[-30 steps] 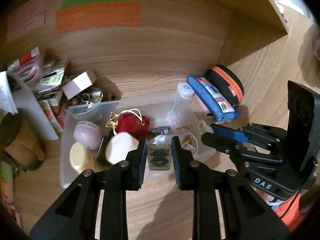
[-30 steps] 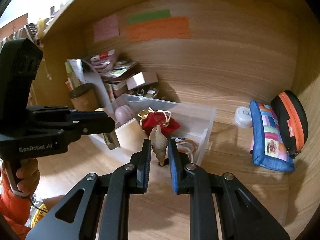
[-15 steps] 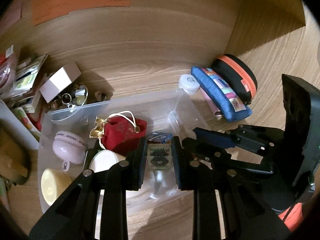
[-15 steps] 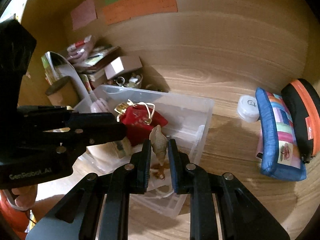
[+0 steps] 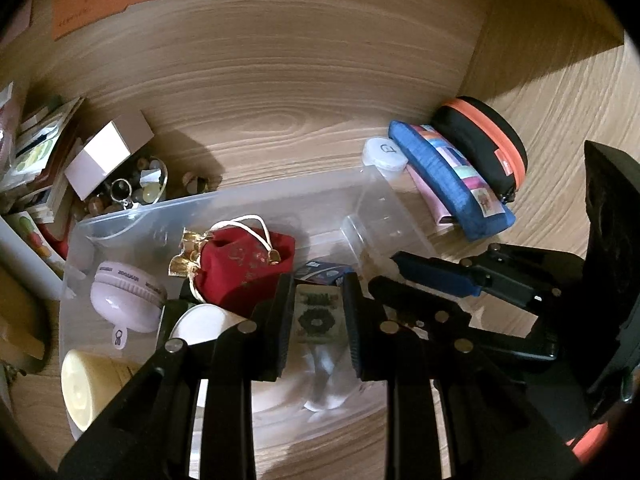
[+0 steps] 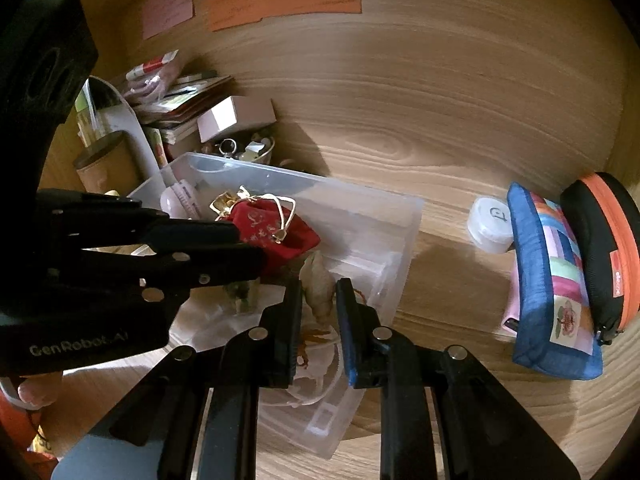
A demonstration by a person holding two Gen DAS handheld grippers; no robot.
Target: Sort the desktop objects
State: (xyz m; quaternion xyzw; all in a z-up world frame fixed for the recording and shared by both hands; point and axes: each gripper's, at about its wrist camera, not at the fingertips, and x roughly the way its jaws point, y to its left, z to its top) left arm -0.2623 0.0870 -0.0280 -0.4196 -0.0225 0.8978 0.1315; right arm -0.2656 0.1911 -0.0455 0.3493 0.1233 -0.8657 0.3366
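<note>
A clear plastic bin (image 5: 240,200) (image 6: 404,240) sits on the wooden desk. It holds a red drawstring pouch (image 5: 244,268) (image 6: 276,232), a pink round case (image 5: 128,296), a cream jar (image 5: 84,384) and a white cup (image 5: 204,320). My left gripper (image 5: 318,312) is shut on a small patterned card (image 5: 318,316) and holds it over the bin. My right gripper (image 6: 318,300) is shut on a beige seashell (image 6: 318,284) and holds it over the bin's right part. The right gripper also shows in the left wrist view (image 5: 460,292).
A blue patchwork pouch (image 5: 448,176) (image 6: 552,280), a black case with an orange zip (image 5: 484,148) (image 6: 604,248) and a white round container (image 5: 384,156) (image 6: 490,224) lie right of the bin. A white box (image 5: 108,152), a dish of trinkets (image 5: 136,188) and stacked booklets (image 6: 180,100) crowd the back left.
Both grippers have moved forward and lower over the bin, still holding the card and the seashell. The bin looks larger in both views.
</note>
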